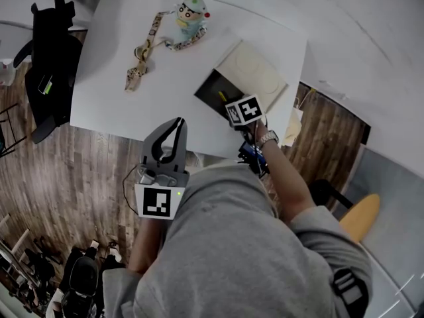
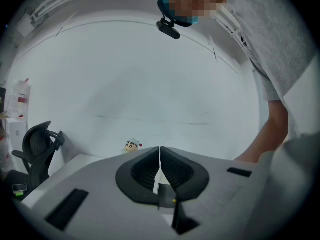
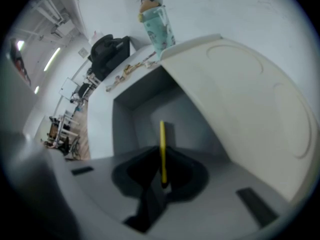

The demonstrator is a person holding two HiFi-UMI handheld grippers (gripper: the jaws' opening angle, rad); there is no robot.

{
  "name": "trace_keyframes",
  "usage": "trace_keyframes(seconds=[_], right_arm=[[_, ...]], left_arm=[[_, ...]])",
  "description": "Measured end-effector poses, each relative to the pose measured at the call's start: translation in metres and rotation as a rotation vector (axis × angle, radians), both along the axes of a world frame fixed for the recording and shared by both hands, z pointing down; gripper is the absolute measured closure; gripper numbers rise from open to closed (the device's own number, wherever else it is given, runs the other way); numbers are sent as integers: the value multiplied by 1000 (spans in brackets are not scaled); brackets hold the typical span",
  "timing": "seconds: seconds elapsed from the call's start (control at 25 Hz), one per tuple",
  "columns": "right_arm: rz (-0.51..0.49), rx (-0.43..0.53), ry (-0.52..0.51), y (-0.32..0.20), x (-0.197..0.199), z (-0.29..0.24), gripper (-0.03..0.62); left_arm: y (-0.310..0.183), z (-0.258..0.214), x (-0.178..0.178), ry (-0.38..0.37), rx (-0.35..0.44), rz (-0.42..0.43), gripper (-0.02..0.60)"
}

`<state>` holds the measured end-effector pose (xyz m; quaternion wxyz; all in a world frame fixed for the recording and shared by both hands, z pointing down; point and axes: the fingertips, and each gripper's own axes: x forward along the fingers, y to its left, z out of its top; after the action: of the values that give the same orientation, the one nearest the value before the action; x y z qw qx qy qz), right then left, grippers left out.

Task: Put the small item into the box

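We pinch the yellow stick (image 3: 162,146) in our right tool (image 3: 162,179), its length pointing into the open box (image 3: 135,109) just ahead, frame centre; our left tool (image 2: 159,164), pressed together and empty, is farther off

A cartoon figurine (image 1: 191,17) stands by a patterned lanyard (image 1: 146,50).

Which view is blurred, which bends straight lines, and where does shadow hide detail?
Head view: sharp, but the table edges bow. Left gripper view: fisheye circle with black corners, left gripper fairly crisp. Right gripper view: right gripper and thin yellow item smeared soft; the box interior lies in shadow.
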<state>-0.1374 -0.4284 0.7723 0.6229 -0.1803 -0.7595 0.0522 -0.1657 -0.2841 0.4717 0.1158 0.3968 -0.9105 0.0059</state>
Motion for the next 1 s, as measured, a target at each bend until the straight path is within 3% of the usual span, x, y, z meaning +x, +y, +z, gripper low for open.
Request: trace_keyframes(seconds=[0.6, 1.0], right_arm=[[16, -32, 4, 3, 0, -1, 534], [42, -14, -20, -3, -1, -11, 493]], left_arm=[[-1, -3, 1, -7, 13, -5, 543], [-4, -4, 4, -12, 12, 35, 543]])
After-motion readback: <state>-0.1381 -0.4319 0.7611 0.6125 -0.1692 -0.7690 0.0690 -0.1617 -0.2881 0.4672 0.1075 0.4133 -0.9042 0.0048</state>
